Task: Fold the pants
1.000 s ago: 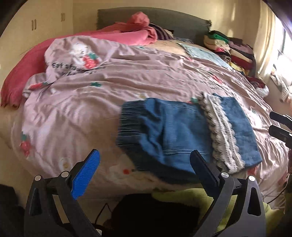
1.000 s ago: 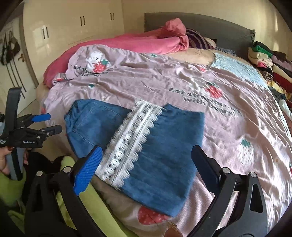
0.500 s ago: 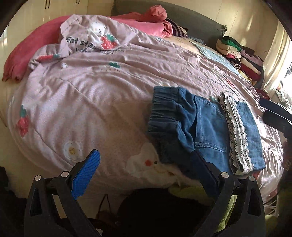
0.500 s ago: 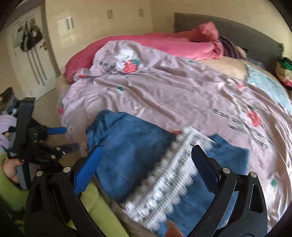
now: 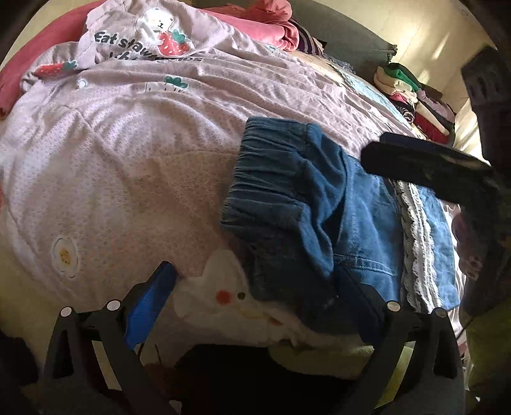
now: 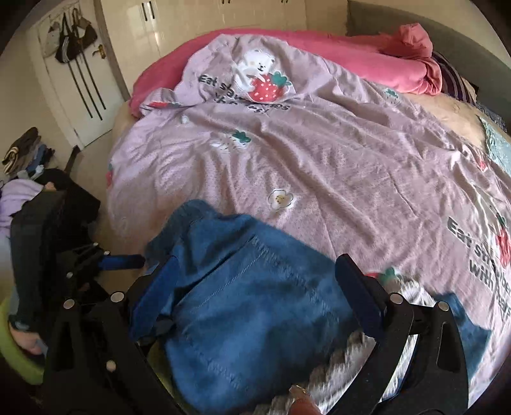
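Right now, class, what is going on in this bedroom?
A person with a handheld gripper in each hand is folding denim pants with a white lace trim on a pink strawberry-print quilt. The pants lie folded near the bed's edge, waistband bunched. The left gripper is open at the waistband end; the right gripper is open above the denim. Neither grips the cloth. Stacked clothes sit at the bed's far side.

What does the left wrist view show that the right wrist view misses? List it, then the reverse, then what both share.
Left wrist only: a stack of folded clothes by the far wall.

Right wrist only: a white door with hanging bags, and a clothes pile on the floor.

Both: the denim pants with lace trim on the purple strawberry duvet, the pink blanket, and both open grippers.
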`<state>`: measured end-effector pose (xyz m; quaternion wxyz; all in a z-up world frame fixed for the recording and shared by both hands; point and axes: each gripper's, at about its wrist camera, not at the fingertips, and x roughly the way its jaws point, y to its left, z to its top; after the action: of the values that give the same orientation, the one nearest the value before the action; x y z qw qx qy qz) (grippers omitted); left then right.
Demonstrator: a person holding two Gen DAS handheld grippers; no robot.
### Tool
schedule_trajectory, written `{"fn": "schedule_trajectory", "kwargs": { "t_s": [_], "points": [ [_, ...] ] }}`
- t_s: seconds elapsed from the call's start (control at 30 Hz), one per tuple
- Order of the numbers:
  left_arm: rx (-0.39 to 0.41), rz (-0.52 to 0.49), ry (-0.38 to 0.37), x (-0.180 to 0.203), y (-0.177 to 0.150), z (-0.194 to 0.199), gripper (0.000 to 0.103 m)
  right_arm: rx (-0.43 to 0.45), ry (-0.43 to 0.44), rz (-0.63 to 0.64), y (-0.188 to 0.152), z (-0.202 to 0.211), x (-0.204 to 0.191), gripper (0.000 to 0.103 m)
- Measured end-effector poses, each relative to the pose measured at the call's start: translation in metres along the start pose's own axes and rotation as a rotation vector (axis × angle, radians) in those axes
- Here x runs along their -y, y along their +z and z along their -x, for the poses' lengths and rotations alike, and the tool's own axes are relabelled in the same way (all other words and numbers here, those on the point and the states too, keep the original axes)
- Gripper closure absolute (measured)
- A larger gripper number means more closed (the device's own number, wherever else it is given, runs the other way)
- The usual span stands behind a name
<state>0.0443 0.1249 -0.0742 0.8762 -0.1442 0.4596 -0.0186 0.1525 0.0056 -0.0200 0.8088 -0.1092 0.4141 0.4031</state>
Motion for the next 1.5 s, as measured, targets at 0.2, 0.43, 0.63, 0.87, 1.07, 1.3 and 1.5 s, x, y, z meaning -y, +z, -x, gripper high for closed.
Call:
{"fn": "schedule_trajectory", "kwargs": {
  "t_s": [0.2,0.43,0.63,0.87,1.07,1.3,1.5],
  "points": [
    [0.014,-0.002,-0.029,-0.002,0.001,-0.005,0.005,-0.063,0.091,0.012,0.011,-0.032,-0.001,0.011],
    [0.019,0.012,-0.043,-0.005,0.001,-0.008,0.005,-0.144,0.178,0.078,0.008,-0.061,-0.015,0.039],
    [0.037,0.051,-0.134,-0.002,0.002,0.006,0.005,-0.041,0.268,0.063,0.009,-0.024,-0.011,0.075],
    [0.019,0.018,-0.215,0.029,0.006,0.008,0.005,0.105,0.348,-0.084,-0.005,0.039,0.034,0.075],
    [-0.05,-0.013,-0.348,0.064,0.013,-0.004,0.005,0.21,0.3,-0.118,-0.026,0.087,0.064,0.075],
    [-0.071,-0.105,-0.412,0.117,0.018,-0.007,0.005,0.268,0.234,-0.176,-0.061,0.124,0.098,0.081],
    [-0.055,-0.171,-0.41,0.148,0.015,-0.005,0.005,0.256,0.156,-0.258,-0.097,0.135,0.122,0.063]
  ]
}}
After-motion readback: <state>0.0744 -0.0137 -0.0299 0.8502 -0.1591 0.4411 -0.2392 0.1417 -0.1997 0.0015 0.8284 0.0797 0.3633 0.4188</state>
